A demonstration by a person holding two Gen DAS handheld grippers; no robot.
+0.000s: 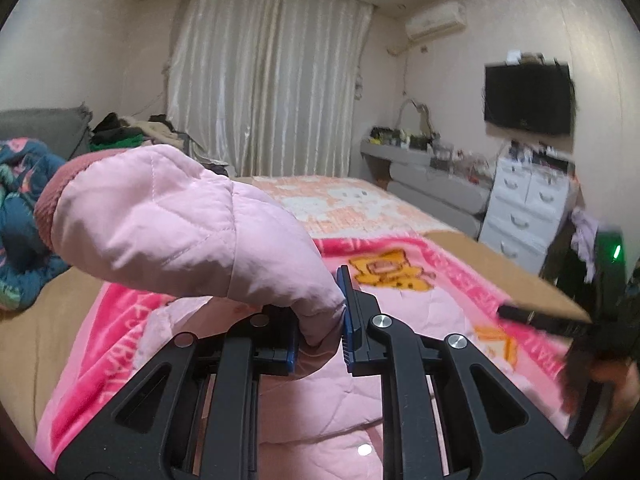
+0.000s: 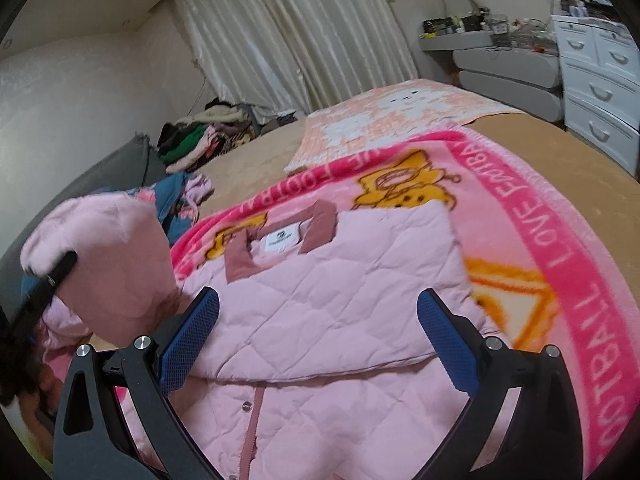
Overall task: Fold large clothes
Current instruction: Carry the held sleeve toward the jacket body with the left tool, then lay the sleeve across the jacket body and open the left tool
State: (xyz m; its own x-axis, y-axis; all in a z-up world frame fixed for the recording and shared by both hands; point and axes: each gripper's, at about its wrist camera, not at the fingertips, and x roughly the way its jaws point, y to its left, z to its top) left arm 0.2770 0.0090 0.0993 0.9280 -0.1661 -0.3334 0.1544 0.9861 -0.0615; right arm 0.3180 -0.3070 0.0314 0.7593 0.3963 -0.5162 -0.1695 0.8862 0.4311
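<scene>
Left wrist view: your left claw clenched on sleeve, pinch near its end, so sleeve lifts clear of bed for folding across. Cuff droops far left.

Right wrist view: your right claw released, nothing between pads. Jacket lies flat on blanket, directly below claw; collar beyond fingertips. Lifted sleeve off left.

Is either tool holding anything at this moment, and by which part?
The left tool is shut on the pink quilted jacket, pinching its sleeve just behind the cuff end. The right tool is open, holding nothing.
</scene>
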